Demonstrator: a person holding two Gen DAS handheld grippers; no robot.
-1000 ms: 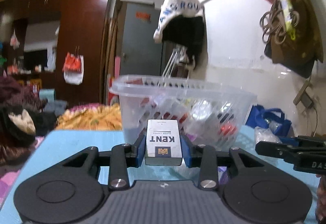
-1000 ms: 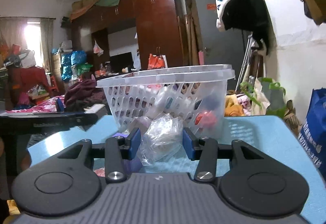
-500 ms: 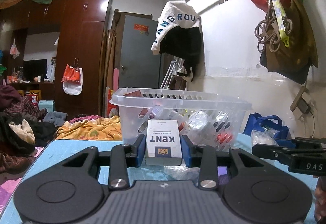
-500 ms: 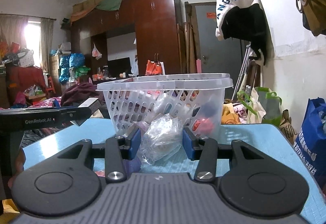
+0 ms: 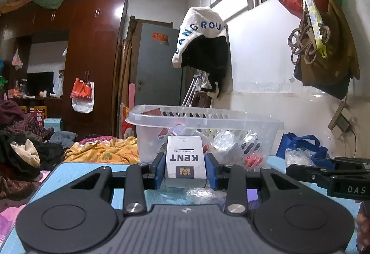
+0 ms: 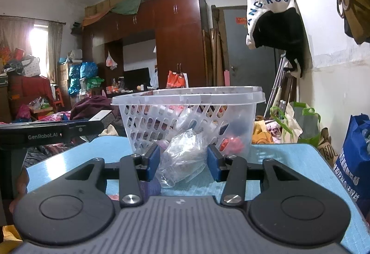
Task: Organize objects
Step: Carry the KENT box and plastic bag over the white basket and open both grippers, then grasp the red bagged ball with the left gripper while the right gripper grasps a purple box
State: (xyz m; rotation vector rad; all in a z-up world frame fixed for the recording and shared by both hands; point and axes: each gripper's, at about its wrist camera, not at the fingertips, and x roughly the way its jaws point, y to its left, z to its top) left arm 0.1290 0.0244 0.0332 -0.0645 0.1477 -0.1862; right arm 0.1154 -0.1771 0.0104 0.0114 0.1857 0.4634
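One cigarette pack [image 5: 185, 159] and one plastic bag [image 6: 183, 159], gripped.

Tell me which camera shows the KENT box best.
The left wrist view: the KENT box sits centred between the left claw, its printed face toward the lens, upside down but readable. The right wrist view shows only one end of it, poking out at that claw's tip, no lettering visible.

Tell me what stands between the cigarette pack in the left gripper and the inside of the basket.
Only the basket's near wall and rim: the cigarette pack, clamped in the left gripper, sits below the rim.
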